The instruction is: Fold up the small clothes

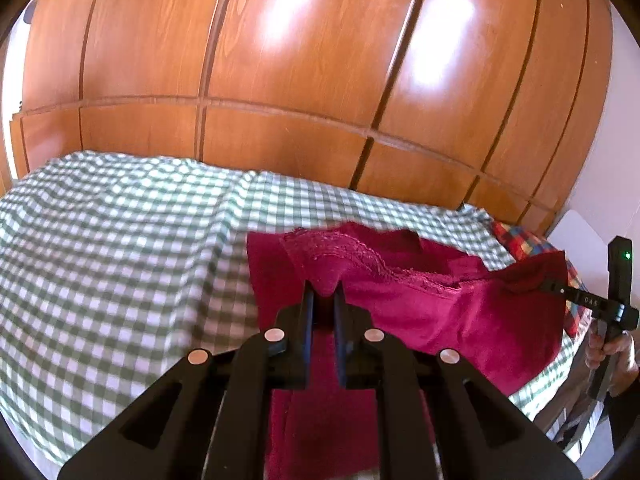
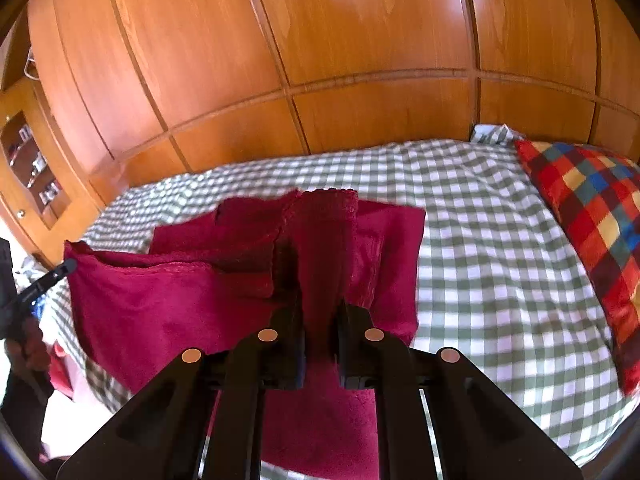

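A wooden wardrobe [image 1: 280,60] is filling the upper half of both views, and below it a bed [image 1: 100,260] in a green-and-white checked cover is serving as the work surface, broad and soft enough for laying a garment flat. A multicoloured checked pillow [image 2: 592,216] is lying at the right of the right-wrist view, well apart from the work. The crimson garment [image 1: 440,312] is sitting in the lower middle of both frames, hanging between the two grips with its far part draping toward the bed, which I judge is meant to let the cloth stretch and hang straight before a fold. The left tongs [image 1: 323,300] are clamping a bunched edge of it at lower centre. The right tongs [image 2: 320,316] are likewise pinching a gathered strip of the same cloth; seen from the left-wrist view they are biting its corner at the right edge, with the person's hand [image 1: 616,356] gripping the handle below.
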`<state>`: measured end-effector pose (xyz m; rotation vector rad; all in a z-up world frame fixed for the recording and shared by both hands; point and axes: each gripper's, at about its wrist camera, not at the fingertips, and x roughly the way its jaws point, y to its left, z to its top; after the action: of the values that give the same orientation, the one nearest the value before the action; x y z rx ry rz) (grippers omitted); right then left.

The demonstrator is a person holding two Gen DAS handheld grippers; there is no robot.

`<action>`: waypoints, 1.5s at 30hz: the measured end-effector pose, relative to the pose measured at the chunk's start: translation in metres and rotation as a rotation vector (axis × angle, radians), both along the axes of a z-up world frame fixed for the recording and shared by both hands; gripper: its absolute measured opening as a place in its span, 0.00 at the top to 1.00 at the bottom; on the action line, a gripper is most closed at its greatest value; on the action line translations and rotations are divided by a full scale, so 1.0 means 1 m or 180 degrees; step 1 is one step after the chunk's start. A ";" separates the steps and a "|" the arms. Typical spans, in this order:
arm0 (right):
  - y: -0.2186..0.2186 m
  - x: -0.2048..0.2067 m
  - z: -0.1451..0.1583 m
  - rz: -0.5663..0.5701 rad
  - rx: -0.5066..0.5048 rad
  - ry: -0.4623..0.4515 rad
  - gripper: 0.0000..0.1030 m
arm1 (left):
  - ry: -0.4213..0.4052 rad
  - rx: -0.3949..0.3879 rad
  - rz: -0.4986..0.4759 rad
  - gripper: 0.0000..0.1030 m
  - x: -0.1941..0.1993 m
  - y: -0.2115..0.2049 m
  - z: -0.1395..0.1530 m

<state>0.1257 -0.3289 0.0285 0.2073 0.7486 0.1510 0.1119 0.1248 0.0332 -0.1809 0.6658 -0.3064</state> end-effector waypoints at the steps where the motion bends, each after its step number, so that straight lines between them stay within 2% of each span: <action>1: -0.002 0.005 0.001 -0.0026 0.0019 -0.0006 0.90 | -0.0019 0.0014 0.0016 0.93 0.007 0.000 0.003; 5: -0.015 0.043 0.004 -0.0182 0.0153 -0.0038 0.90 | -0.0084 0.0091 0.0089 0.93 0.044 -0.004 0.012; 11: -0.030 0.110 -0.018 -0.0403 0.0237 0.0174 0.90 | 0.0164 0.0154 0.0274 0.93 0.123 -0.012 -0.005; 17: -0.033 0.163 -0.074 -0.0587 0.0137 0.0649 0.90 | 0.0471 0.0488 0.0415 0.93 0.186 -0.034 -0.047; 19: -0.034 0.171 -0.093 -0.0571 0.0129 0.0805 0.90 | 0.0675 0.0588 0.0451 0.92 0.203 -0.040 -0.069; 21: -0.034 0.171 -0.099 -0.0552 0.0150 0.0836 0.89 | 0.0886 0.0727 0.0502 0.91 0.214 -0.042 -0.093; 22: -0.036 0.169 -0.098 -0.0536 0.0195 0.0828 0.80 | 0.0944 0.0740 0.0498 0.89 0.214 -0.041 -0.100; 23: -0.039 0.164 -0.094 -0.0516 0.0268 0.0822 0.73 | 0.0943 0.0741 0.0509 0.85 0.213 -0.041 -0.101; 24: -0.042 0.160 -0.091 -0.0500 0.0335 0.0795 0.56 | 0.0913 0.0705 0.0513 0.83 0.208 -0.038 -0.098; 25: -0.046 0.153 -0.087 -0.0486 0.0389 0.0749 0.45 | 0.0896 0.0660 0.0522 0.76 0.204 -0.035 -0.095; 26: -0.050 0.144 -0.082 -0.0507 0.0385 0.0693 0.43 | 0.0882 0.0621 0.0535 0.69 0.198 -0.031 -0.090; 30: -0.064 0.104 -0.075 -0.0533 0.0515 0.0680 0.43 | 0.0744 0.0545 0.0525 0.69 0.161 -0.009 -0.073; 32: -0.067 0.075 -0.075 -0.0466 0.0593 0.0670 0.43 | 0.0726 0.0470 0.0492 0.67 0.142 0.004 -0.071; 36: -0.062 0.030 -0.084 -0.0311 0.0688 0.0775 0.43 | 0.0783 0.0191 0.0402 0.60 0.089 0.031 -0.076; 38: -0.053 0.011 -0.090 -0.0213 0.0771 0.0833 0.43 | 0.0834 -0.0043 0.0303 0.51 0.063 0.038 -0.080; 42: -0.041 -0.007 -0.104 -0.0169 0.0883 0.0907 0.43 | 0.0931 -0.0257 0.0113 0.49 0.033 0.030 -0.094; 44: -0.037 -0.006 -0.112 -0.0220 0.0846 0.0944 0.48 | 0.0972 -0.0323 0.0082 0.51 0.027 0.024 -0.100; 45: -0.034 -0.003 -0.115 -0.0220 0.0761 0.0981 0.61 | 0.1025 -0.0353 0.0065 0.52 0.027 0.019 -0.105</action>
<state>0.1226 -0.3629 -0.0865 0.4912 1.0288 0.1444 0.1393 0.1442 -0.0714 -0.3475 0.9656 -0.2973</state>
